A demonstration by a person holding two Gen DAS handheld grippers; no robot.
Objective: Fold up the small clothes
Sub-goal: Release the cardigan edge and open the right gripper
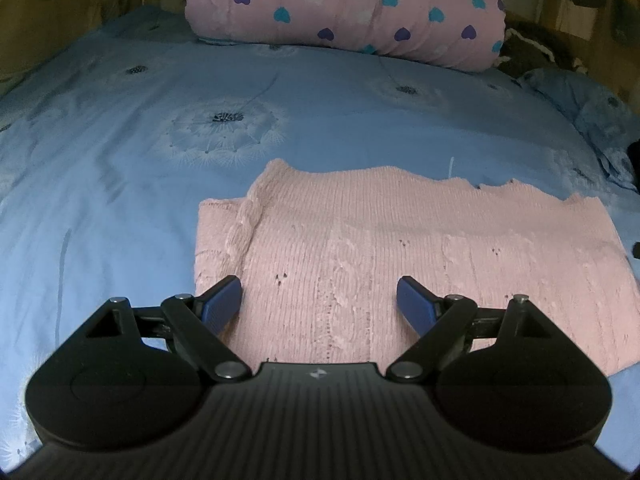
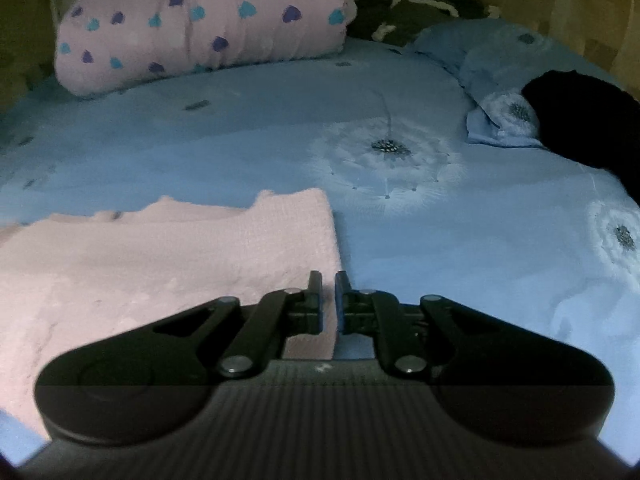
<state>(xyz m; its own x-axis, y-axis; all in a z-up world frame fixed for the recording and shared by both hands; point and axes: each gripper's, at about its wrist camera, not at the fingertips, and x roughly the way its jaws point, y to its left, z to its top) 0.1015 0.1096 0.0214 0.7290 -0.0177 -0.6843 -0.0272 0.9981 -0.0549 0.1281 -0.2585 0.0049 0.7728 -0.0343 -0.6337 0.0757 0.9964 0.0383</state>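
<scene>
A pink knitted garment [image 1: 400,248] lies flat on the blue bedsheet [image 1: 120,184], folded into a rough rectangle. My left gripper [image 1: 320,300] is open and empty, hovering over the garment's near left part, with its blue pads apart. In the right wrist view the garment [image 2: 160,264] fills the lower left. My right gripper [image 2: 329,300] is at the garment's right edge with its jaws nearly together; a thin gap shows between them and I see no cloth pinched in it.
A pink quilt with blue and purple hearts [image 1: 344,8] lies rolled at the head of the bed. A blue pillow [image 2: 480,60] and a black garment [image 2: 584,128] lie to the right. Dark clothes [image 2: 416,12] are piled behind the pillow.
</scene>
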